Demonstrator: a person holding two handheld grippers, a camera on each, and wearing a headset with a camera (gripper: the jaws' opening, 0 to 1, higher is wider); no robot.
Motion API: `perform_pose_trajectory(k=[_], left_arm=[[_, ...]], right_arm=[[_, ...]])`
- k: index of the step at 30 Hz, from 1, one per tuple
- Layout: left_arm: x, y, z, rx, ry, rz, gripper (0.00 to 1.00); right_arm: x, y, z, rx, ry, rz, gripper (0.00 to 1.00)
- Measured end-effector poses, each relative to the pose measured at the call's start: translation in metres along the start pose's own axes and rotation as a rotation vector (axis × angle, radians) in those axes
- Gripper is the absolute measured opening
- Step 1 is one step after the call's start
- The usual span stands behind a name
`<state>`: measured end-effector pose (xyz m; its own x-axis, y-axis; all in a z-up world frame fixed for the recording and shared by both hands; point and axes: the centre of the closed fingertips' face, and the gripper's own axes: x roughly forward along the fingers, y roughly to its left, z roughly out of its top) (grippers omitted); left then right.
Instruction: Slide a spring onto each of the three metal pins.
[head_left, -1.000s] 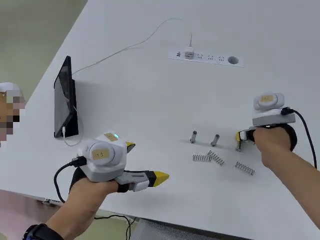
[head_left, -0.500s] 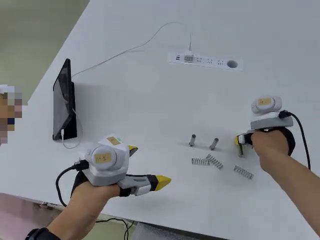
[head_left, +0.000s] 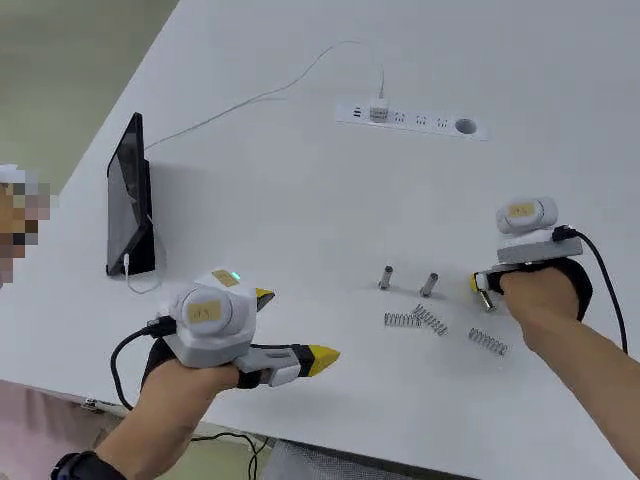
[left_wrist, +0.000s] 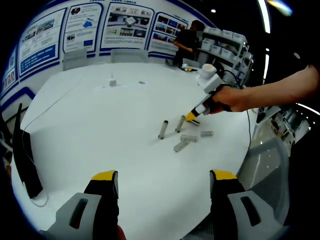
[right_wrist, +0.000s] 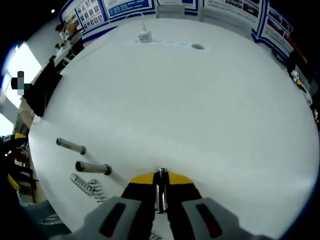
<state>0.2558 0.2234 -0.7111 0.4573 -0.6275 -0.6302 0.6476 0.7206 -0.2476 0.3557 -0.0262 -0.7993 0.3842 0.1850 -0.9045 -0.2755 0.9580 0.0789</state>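
One pin (right_wrist: 160, 197) in right tool (right_wrist: 160, 181), jaws narrow on it; left tool (left_wrist: 164, 176) wide, empty. Springs (head_left: 431, 319) loose on bench (head_left: 300, 200) beside other two pins (head_left: 386, 277). Next: fetch spring with left, align to pin

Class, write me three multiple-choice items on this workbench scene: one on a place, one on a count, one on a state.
1. The power strip lies: A past the standing pins; B at the near edge; C on the floor.
2. Springs on the table: A two; B three; C five.
3. The right gripper is: A open; B shut on a pin; C shut on a spring.
Key: 1A, it sits farther up the table; 2B, two together, one apart; 3B, a metal pin shows between its jaws.
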Motion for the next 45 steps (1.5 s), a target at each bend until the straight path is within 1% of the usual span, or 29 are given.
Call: perform_pose_trajectory(k=[2, 7, 13, 14, 27, 29, 45], left_arm=[[-0.001, 0.001, -0.001, -0.001, 0.001, 0.003, 0.76], [-0.002, 0.001, 0.000, -0.006, -0.003, 0.007, 0.75], [-0.002, 0.000, 0.000, -0.007, -0.003, 0.007, 0.75], [-0.002, 0.000, 0.000, -0.006, -0.003, 0.006, 0.75], [-0.002, -0.002, 0.004, 0.004, -0.009, 0.003, 0.75], [-0.002, -0.002, 0.005, 0.005, -0.009, 0.003, 0.75], [-0.005, -0.004, 0.005, 0.010, -0.010, 0.007, 0.75]], right_arm=[[-0.001, 0.002, 0.000, -0.009, 0.000, 0.003, 0.08], [-0.005, 0.004, 0.003, -0.031, -0.024, 0.010, 0.08], [-0.014, 0.005, 0.008, -0.042, -0.064, 0.017, 0.08], [-0.016, 0.005, 0.009, -0.045, -0.077, 0.017, 0.08], [-0.029, 0.006, 0.005, -0.041, -0.143, 0.014, 0.08], [-0.031, 0.006, 0.006, -0.041, -0.160, 0.013, 0.08], [-0.042, 0.006, 0.007, -0.056, -0.232, -0.007, 0.09]])
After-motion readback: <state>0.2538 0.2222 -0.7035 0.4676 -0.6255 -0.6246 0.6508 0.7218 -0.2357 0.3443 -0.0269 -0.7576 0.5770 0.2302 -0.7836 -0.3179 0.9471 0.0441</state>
